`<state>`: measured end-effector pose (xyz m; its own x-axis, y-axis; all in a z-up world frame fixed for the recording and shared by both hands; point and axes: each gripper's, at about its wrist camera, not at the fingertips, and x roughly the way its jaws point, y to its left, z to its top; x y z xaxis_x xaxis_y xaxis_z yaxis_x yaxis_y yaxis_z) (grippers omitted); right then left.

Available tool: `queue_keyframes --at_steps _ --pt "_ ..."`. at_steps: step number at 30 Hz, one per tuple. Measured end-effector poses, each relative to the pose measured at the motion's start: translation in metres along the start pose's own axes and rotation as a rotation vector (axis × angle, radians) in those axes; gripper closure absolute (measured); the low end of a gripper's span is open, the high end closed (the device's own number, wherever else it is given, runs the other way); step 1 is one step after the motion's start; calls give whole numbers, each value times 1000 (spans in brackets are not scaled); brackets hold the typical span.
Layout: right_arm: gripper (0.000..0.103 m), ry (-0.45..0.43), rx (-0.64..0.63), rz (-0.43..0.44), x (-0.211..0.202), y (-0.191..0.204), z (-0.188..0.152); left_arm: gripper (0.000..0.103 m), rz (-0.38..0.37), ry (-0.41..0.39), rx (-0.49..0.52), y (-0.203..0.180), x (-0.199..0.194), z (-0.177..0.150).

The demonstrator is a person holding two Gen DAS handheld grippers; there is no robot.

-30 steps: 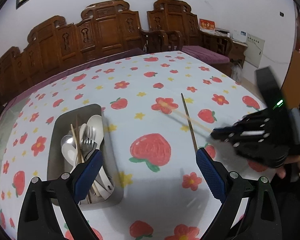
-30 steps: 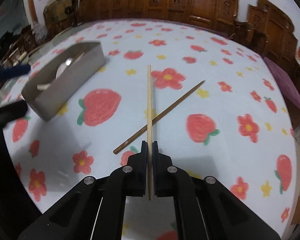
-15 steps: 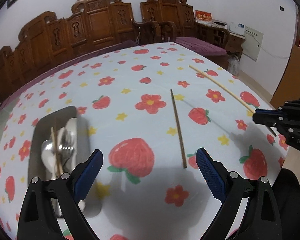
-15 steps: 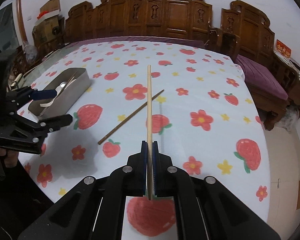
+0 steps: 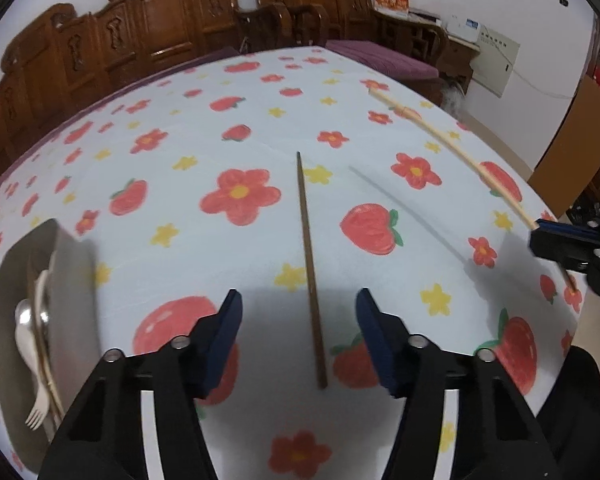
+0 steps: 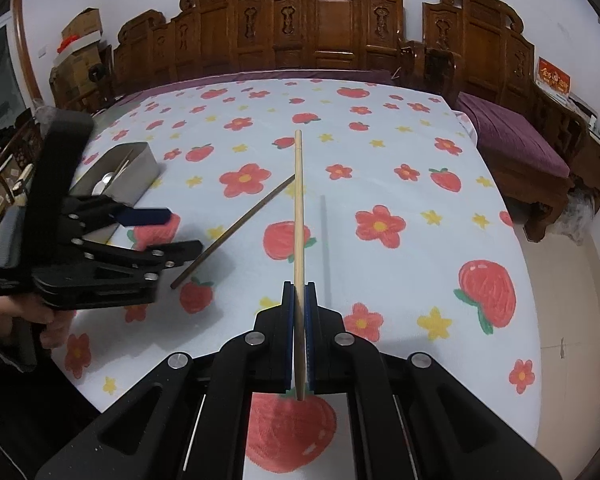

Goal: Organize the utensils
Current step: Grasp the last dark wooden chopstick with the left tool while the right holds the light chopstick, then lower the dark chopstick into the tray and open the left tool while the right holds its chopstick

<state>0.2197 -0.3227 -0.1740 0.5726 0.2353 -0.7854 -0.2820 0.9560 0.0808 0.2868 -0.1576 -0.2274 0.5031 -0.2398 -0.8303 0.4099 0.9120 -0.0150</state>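
Note:
A dark brown chopstick (image 5: 310, 268) lies on the strawberry-print tablecloth, its near end between the open fingers of my left gripper (image 5: 298, 312), which hovers just above it; it also shows in the right wrist view (image 6: 236, 226). My right gripper (image 6: 299, 300) is shut on a light wooden chopstick (image 6: 298, 208) and holds it above the table; it also shows in the left wrist view (image 5: 448, 148). A metal tray (image 5: 76, 280) at the left holds spoons, a fork and chopsticks; it also shows in the right wrist view (image 6: 140, 168).
The tablecloth (image 6: 400, 184) covers the whole table. Carved wooden chairs (image 6: 340, 28) line the far edge. A purple-cushioned bench (image 6: 512, 136) stands off the right side. The table's right edge drops to the floor (image 6: 572, 300).
My left gripper moved right, away from the tray, lowered over the dark chopstick and narrowed its opening. My right gripper lifted the light chopstick and drew back to the right.

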Motion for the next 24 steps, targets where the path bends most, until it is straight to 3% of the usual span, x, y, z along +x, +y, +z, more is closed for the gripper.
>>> queue_keyframes --at_steps 7,11,13,19,24 --pt "97 -28 12 0 -9 -4 5 83 30 56 -39 1 28 5" --pt "97 -39 15 2 -14 -4 7 86 43 61 -44 1 30 6" --pt "97 -41 12 3 -14 -4 7 98 45 64 -45 1 30 6" --pt "97 -51 8 10 -19 0 10 99 66 91 -19 0 18 -4" --pt "97 -63 -10 20 -26 10 12 99 60 53 -19 6 -19 -12"
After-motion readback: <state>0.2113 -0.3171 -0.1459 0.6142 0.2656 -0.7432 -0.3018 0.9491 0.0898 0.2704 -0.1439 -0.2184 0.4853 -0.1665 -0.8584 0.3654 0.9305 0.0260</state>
